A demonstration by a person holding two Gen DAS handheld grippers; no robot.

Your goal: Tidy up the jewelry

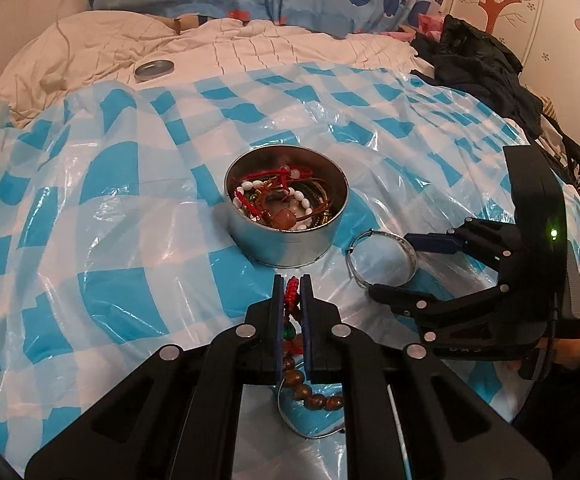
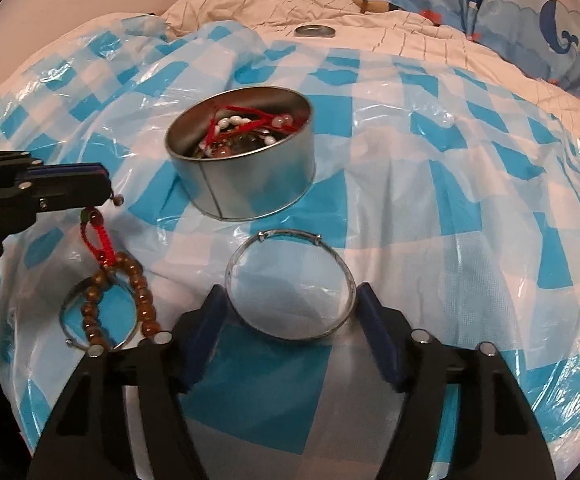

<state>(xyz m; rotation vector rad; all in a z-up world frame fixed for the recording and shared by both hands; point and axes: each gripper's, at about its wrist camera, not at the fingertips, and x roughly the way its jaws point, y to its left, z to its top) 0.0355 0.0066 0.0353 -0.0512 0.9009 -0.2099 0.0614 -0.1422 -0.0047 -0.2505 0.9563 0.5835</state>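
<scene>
Silver bangle (image 2: 290, 286) lies between the spread right hand-held gripper (image 2: 288, 312); left hand-held gripper (image 1: 291, 292) pinches a bead bracelet (image 1: 309, 394).

The left gripper (image 1: 292, 285) points steeply downward with its two fingers (image 1: 277, 304) drawn almost together, pinching a red knotted cord between the blue pads; the rest of that beaded strand hangs below the fingers. The right gripper (image 2: 290, 300) also tilts downward, its fingers (image 2: 373, 316) spread wide on either side of a silver bangle, the pads at or just beside its rim. A hand (image 1: 577, 344) grips the right gripper's body from behind.
</scene>
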